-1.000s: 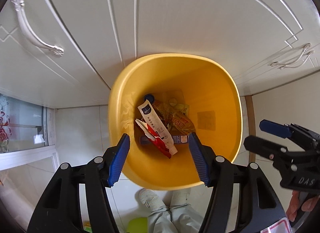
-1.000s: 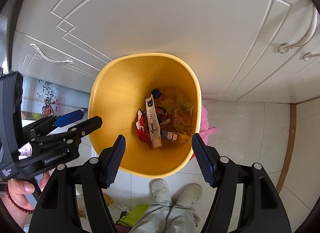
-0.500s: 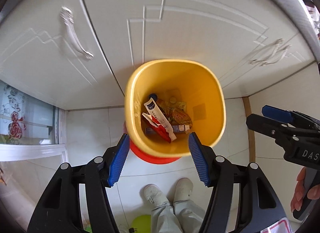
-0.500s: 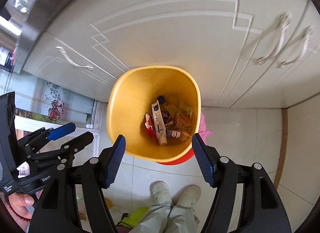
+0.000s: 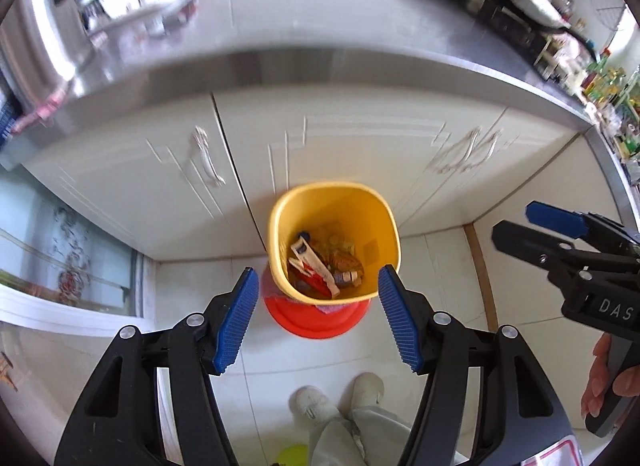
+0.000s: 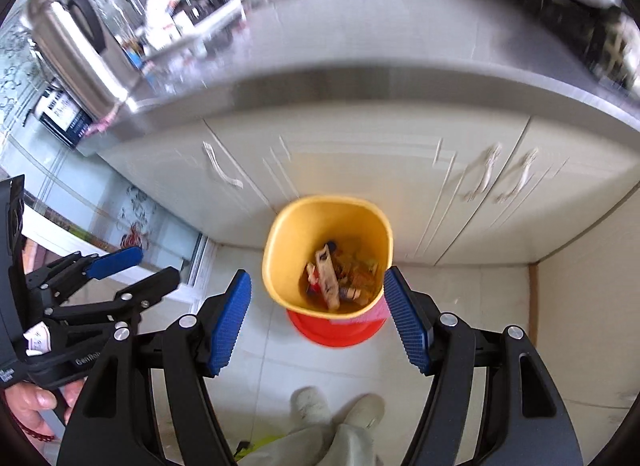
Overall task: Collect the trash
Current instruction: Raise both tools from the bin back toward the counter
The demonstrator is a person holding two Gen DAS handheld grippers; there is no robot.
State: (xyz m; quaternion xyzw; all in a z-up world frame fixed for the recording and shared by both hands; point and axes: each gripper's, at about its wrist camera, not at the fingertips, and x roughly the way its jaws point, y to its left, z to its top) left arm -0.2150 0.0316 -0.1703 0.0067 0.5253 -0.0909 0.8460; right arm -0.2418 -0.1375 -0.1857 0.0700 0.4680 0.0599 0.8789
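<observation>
left tool (image 5: 318, 320): wide open, empty | right tool (image 6: 318, 320): wide open, empty | both above yellow bin (image 5: 282, 234) of wrappers (image 5: 320, 266)

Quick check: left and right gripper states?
Left gripper: open, holding nothing.
Right gripper: open, holding nothing.

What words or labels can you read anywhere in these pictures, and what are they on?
"DAS" on the right gripper body, seen from the left wrist view.
"GenRo", cut off, on the left gripper body, seen from the right wrist view.
Print on the wrappers in the yellow bin and on countertop items is too blurred to read.
</observation>
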